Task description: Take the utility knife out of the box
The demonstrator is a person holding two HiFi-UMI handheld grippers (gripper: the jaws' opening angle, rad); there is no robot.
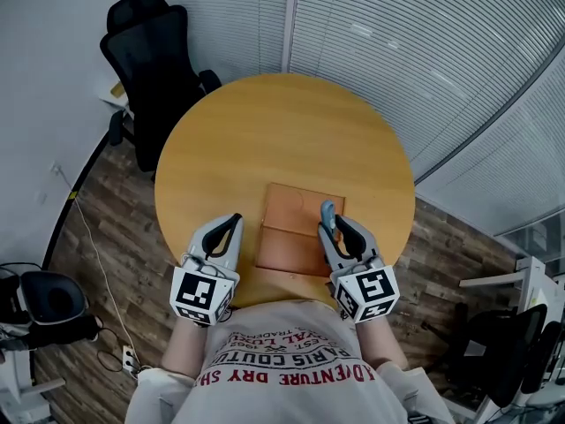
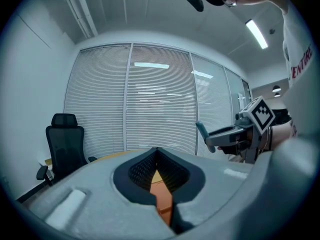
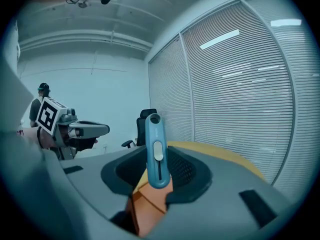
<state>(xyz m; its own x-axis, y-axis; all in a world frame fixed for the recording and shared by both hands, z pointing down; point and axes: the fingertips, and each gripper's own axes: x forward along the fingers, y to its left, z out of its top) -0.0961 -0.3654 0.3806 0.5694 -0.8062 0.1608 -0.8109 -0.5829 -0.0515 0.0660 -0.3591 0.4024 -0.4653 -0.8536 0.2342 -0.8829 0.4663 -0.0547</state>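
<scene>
A flat orange cardboard box point(image 1: 296, 237) lies on the round wooden table point(image 1: 265, 131) near its front edge. My right gripper point(image 1: 333, 222) hovers over the box's right side, shut on a blue utility knife point(image 1: 327, 215). In the right gripper view the knife point(image 3: 156, 151) stands upright between the pads, its grey slider facing the camera, with the box point(image 3: 147, 206) below. My left gripper point(image 1: 233, 223) hangs over the table just left of the box, jaws together and holding nothing. In the left gripper view the knife point(image 2: 202, 130) sticks out of the right gripper at the right.
A black office chair point(image 1: 154, 60) stands behind the table at the left. Blinds cover the glass wall point(image 1: 397, 42) at the back. More chairs stand on the wood floor at the lower left point(image 1: 48, 303) and lower right point(image 1: 494, 343). A cable point(image 1: 93, 246) trails on the floor at the left.
</scene>
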